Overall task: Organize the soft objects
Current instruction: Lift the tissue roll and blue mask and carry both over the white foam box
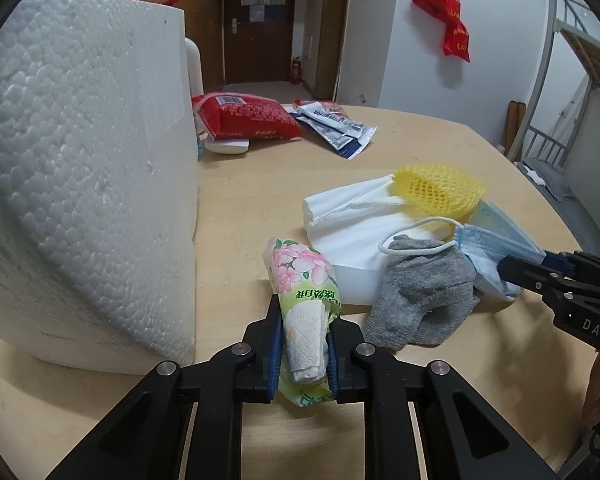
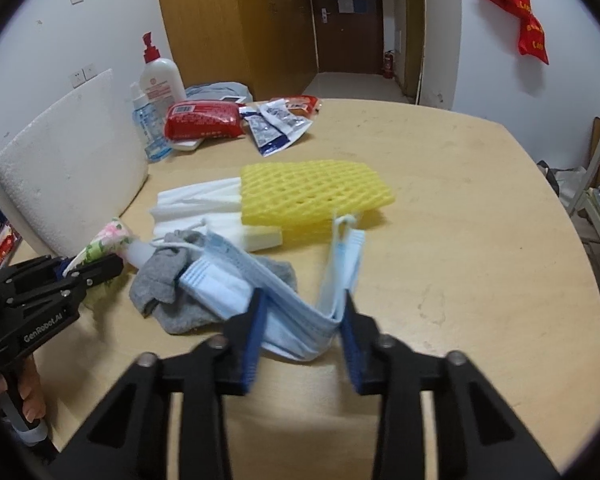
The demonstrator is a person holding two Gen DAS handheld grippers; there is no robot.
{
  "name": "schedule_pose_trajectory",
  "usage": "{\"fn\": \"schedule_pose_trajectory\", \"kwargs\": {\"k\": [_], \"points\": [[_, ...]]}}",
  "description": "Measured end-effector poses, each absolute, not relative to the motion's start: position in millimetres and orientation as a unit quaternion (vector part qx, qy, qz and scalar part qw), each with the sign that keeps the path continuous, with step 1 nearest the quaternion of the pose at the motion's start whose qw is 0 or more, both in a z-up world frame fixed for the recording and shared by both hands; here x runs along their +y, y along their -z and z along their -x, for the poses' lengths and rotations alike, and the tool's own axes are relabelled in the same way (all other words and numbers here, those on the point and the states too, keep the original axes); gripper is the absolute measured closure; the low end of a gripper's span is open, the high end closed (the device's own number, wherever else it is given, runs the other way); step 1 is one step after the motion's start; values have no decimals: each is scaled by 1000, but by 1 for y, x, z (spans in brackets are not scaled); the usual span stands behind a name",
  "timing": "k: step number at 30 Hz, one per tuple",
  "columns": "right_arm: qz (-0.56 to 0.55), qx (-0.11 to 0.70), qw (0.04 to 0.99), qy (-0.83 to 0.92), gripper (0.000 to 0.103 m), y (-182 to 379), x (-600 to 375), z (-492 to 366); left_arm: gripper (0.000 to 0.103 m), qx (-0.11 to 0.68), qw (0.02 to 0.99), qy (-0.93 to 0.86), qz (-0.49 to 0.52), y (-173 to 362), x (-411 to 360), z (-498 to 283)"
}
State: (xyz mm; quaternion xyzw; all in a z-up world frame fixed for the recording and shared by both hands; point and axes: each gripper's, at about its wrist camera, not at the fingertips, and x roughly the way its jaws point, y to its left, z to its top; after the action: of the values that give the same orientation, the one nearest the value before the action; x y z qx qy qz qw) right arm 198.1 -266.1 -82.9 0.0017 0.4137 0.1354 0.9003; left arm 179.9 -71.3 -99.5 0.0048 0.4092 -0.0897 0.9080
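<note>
My left gripper (image 1: 303, 344) is shut on a floral green tissue pack (image 1: 305, 288), low over the table; both show at the left of the right wrist view (image 2: 100, 258). My right gripper (image 2: 302, 316) has its jaws around a folded blue face mask (image 2: 300, 312), pads close to it but with a gap on the left side. In the left wrist view it (image 1: 512, 268) reaches in from the right at the mask (image 1: 496, 240). A grey sock (image 1: 420, 292) (image 2: 168, 280), white foam sheets (image 1: 352, 220) (image 2: 204, 208) and a yellow foam net (image 1: 436, 192) (image 2: 312, 192) lie together mid-table.
A large white styrofoam block (image 1: 84, 168) (image 2: 72, 172) stands at the left. At the table's far edge lie a red packet (image 1: 248, 116) (image 2: 202, 120), blue-white sachets (image 1: 336, 128) (image 2: 276, 128) and a pump bottle (image 2: 160, 80). The wooden table (image 2: 460, 220) has bare surface on the right.
</note>
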Motion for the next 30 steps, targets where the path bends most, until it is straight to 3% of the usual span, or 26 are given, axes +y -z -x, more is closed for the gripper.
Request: {"fn": "schedule_pose_trajectory", "kwargs": {"k": [6,30], "points": [[-15,401,909,-116,83,74,-271,-189,85,392,915,99,-8,90,-70,-171],[-59,287,951,-101,84,-3,-274,-105,86,293,950,111,-10,16,-47,-93]]}}
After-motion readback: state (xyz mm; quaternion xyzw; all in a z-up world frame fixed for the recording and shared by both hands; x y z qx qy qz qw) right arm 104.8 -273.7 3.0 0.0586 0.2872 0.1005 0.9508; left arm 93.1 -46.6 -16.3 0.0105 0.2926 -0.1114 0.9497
